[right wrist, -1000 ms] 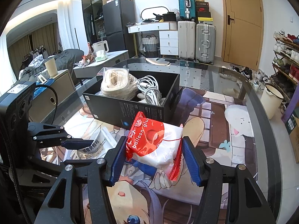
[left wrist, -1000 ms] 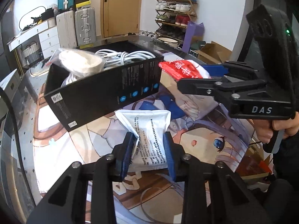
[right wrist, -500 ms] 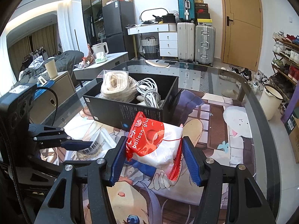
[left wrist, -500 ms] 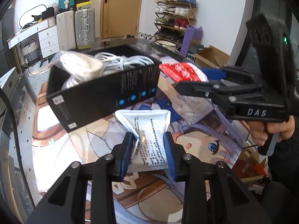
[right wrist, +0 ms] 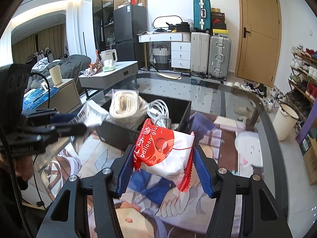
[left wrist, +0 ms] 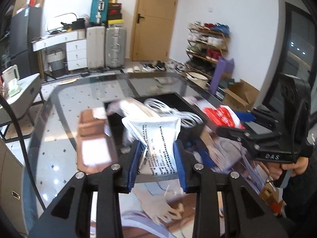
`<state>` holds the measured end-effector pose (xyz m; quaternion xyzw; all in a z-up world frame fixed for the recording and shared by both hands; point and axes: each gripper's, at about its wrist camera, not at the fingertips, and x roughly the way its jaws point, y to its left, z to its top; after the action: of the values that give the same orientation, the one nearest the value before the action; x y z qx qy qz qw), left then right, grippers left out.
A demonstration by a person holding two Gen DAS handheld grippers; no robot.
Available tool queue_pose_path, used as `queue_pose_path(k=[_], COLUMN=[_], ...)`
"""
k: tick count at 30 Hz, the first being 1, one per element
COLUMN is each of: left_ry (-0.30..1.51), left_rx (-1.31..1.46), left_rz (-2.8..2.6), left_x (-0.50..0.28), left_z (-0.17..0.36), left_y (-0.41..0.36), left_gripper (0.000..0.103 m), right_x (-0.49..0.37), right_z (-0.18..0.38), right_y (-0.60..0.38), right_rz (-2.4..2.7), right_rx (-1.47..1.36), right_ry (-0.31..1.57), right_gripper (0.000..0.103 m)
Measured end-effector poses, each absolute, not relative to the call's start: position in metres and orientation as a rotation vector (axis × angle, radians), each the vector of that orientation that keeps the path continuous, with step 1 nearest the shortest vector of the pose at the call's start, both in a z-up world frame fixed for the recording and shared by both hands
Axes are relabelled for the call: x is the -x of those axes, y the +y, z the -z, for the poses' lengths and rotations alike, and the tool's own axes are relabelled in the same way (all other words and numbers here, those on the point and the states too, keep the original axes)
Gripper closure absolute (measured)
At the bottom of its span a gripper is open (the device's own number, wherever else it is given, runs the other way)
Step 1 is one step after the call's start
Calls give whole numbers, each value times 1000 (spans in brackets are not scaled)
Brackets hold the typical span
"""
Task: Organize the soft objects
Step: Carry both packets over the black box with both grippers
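Note:
My left gripper (left wrist: 158, 164) is shut on a white printed pouch (left wrist: 158, 138) and holds it in the air just in front of the black box (left wrist: 190, 107). In the right wrist view that pouch (right wrist: 89, 113) hangs at the box's left corner. My right gripper (right wrist: 164, 170) is shut on a red and white balloon-glue bag (right wrist: 166, 152), held above the illustrated mat (right wrist: 221, 148) near the box's (right wrist: 118, 136) front wall. Inside the box lie a bagged cream coil (right wrist: 124, 107) and white cables (right wrist: 160, 111).
The box stands on a glass table (right wrist: 237, 101) covered partly by the printed mat. A white plush shape (right wrist: 249, 150) lies on the mat to the right. A side table with a kettle (right wrist: 109, 57) stands beyond the far left edge. Suitcases and a shoe rack line the walls.
My left gripper has lifted the white pouch off the mat and carried it up toward the box. The right gripper has kept its place with the red bag.

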<state>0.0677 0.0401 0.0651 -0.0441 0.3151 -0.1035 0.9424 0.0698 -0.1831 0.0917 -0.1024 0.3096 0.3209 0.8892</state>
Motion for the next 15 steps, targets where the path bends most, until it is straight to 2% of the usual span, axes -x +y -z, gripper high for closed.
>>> queue_pose_path(k=[15], left_ry=[611], left_rx=[90], left_rz=[110], left_x=[-114], left_z=[-63], left_y=[69], left_gripper=[71], right_x=[-116], right_z=[-99], right_y=[-144], right_rz=[-690], right_rx=[243], right_ry=[630], right_gripper=[44])
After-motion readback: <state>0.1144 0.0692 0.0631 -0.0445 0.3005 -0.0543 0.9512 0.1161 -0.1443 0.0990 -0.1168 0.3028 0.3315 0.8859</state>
